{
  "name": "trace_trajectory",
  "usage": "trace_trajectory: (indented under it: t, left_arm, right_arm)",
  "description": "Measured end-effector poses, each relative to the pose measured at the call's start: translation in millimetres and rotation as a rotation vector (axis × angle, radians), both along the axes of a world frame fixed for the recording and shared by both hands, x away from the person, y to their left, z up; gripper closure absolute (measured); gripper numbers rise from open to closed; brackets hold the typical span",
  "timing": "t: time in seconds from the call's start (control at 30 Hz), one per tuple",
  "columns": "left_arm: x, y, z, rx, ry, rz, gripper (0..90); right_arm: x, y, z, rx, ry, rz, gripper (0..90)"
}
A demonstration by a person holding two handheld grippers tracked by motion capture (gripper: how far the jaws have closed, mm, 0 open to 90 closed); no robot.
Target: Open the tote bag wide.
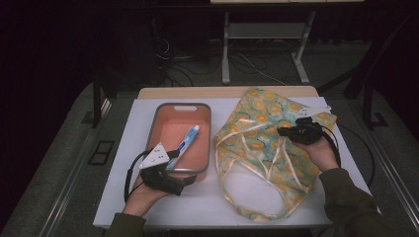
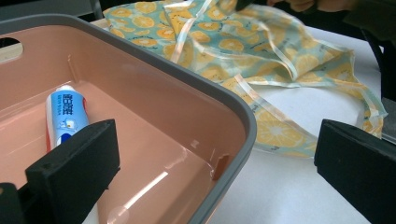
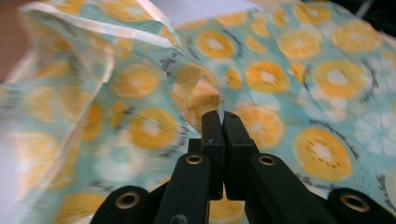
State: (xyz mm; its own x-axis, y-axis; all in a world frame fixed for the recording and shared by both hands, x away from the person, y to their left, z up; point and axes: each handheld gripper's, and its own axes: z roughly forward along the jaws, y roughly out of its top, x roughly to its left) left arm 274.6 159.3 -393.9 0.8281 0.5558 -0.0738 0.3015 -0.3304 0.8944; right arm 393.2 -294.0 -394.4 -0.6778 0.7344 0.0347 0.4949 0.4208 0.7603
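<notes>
Right of the pink tray [image 1: 157,116], the right gripper [image 1: 296,129] pinches a fold of the soft, light bag [image 1: 257,133]; the left gripper [image 2: 210,163], spread wide, faces the toothpaste [image 2: 64,114], best grabbed mid-tube

The left gripper [image 2: 215,172] is held with its jaws spread wide, straddling the grey rim of the pink tray [image 2: 233,107]. A blue-and-white tube [image 2: 65,116] is seen lying inside the tray. Beyond, an orange-print cloth bag [image 2: 261,60] is spread on the white table [image 2: 289,186].
</notes>
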Motion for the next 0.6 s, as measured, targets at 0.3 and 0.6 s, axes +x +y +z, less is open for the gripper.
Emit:
trace_trajectory:
  t: [0.3, 0.6]
  left_arm:
    - [0.1, 0.2, 0.0, -0.002, 0.001, -0.001, 0.0]
    - [-0.1, 0.1, 0.1, -0.002, 0.002, -0.001, 0.0]
  right_arm:
    - [31.1, -13.9, -37.2, -0.053, 0.097, -0.114, 88.6]
    - [37.2, -23.3, -49.6, -0.067, 0.15, -0.175, 78.3]
